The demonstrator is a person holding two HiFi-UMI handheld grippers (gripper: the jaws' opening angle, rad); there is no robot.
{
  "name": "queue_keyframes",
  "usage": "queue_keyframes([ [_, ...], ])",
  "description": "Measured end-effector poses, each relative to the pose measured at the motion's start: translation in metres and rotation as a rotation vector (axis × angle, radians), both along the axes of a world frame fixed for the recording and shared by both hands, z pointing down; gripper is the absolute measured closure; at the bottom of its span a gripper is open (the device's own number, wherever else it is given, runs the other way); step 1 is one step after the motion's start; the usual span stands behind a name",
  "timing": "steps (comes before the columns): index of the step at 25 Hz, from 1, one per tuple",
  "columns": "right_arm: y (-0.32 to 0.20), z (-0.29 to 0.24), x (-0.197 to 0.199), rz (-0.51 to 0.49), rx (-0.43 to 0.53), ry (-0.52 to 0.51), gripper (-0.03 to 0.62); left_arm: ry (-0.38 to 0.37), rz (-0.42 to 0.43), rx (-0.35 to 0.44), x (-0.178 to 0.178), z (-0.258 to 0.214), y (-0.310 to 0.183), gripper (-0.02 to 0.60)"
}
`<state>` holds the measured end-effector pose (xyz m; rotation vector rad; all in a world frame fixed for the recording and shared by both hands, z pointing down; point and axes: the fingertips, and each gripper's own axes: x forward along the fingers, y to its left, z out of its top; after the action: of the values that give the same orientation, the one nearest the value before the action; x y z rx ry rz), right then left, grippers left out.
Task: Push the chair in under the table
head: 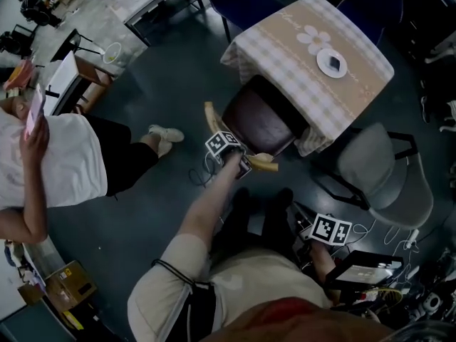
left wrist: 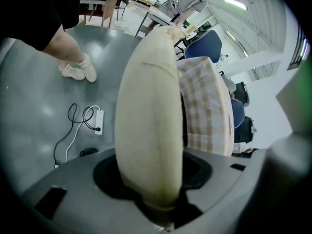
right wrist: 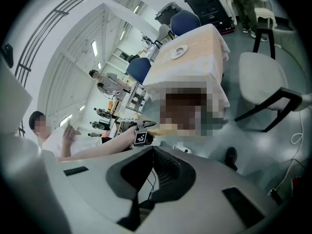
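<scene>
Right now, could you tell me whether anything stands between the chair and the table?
Nothing visible does: the chair already has its seat partly under the table, and the grey chair stands off to one side.

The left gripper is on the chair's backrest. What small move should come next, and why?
Probably push the backrest toward the table: the left gripper grips it, and the seat is only partly under the table.

the chair point(head: 260, 116) sits at the near side of the table point(head: 285, 41), seat partly under it, with the left gripper point(head: 246, 164) on its near back edge. a plate point(head: 332, 63) is on the table, far right. an office chair point(head: 385, 173) stands just right of the chair, and a person point(head: 64, 162) well off to the left
</scene>
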<state>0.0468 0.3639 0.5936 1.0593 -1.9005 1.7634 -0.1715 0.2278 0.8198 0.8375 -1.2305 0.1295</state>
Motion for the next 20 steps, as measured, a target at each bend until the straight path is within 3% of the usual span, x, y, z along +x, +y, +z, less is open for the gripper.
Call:
queue_keyframes([
  [7,-0.003,-0.004,-0.007,-0.012,0.018,-0.013,0.585,-0.003,0.104,-0.009,0.004,0.002,0.000,0.387],
  [15,0.003,-0.010,-0.011,-0.012,0.028,-0.019,0.585,0.023,0.335,-0.015,0.015,0.003,0.006,0.364],
  [20,0.000,-0.013,-0.021,-0.019,0.037,-0.018,0.585,0.028,0.381,-0.002,0.010,-0.001,0.004,0.340],
])
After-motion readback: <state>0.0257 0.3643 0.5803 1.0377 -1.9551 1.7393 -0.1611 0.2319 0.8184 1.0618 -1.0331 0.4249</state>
